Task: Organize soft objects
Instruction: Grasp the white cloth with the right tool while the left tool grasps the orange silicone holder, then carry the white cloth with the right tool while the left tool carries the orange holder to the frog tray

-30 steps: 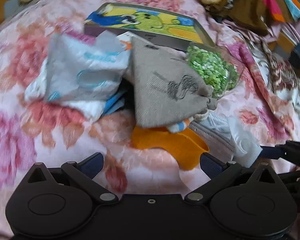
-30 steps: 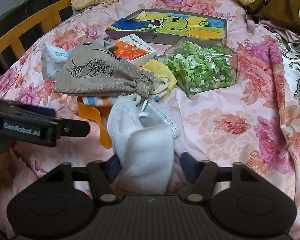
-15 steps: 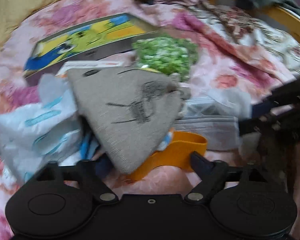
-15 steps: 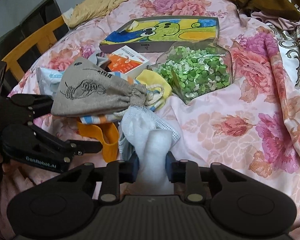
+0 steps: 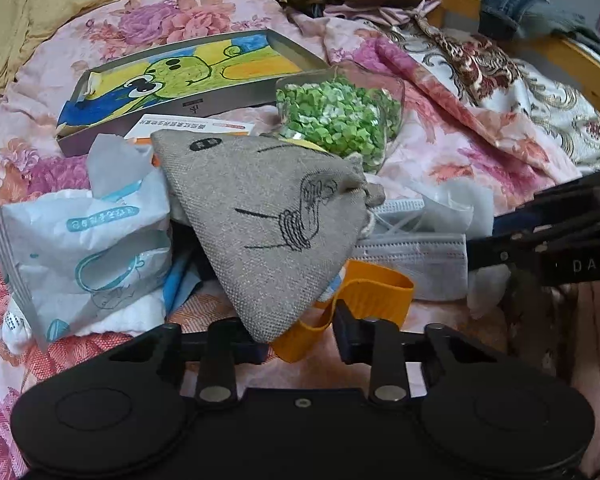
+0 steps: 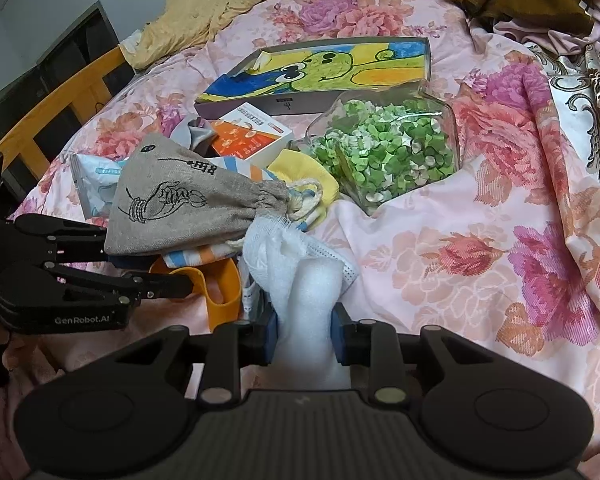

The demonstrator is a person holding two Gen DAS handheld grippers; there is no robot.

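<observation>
A heap of soft things lies on the floral bedspread. A grey drawstring pouch point(image 5: 260, 220) point(image 6: 180, 204) rests on top, over an orange band point(image 5: 380, 284) point(image 6: 220, 292) and a striped sock. My left gripper point(image 5: 300, 340) point(image 6: 148, 256) is closing, its pads pinching the pouch's lower corner together with a strip of the orange band. My right gripper point(image 6: 304, 332) point(image 5: 484, 240) is shut on a white fluffy cloth point(image 6: 304, 280) that lies against a grey face mask point(image 5: 412, 256) point(image 6: 340, 264).
A tissue pack point(image 5: 88, 248) lies left of the pouch. Behind the heap are a jar of green paper stars point(image 6: 388, 148), an orange-white carton point(image 6: 252, 136) and a box with a frog drawing point(image 6: 324, 68). Wooden bed rails point(image 6: 60, 100) point(image 5: 580, 64) run along both sides.
My left gripper rolled and its jaws came in from wide open around the pouch corner and orange band. The right jaws narrowed onto the white cloth.
</observation>
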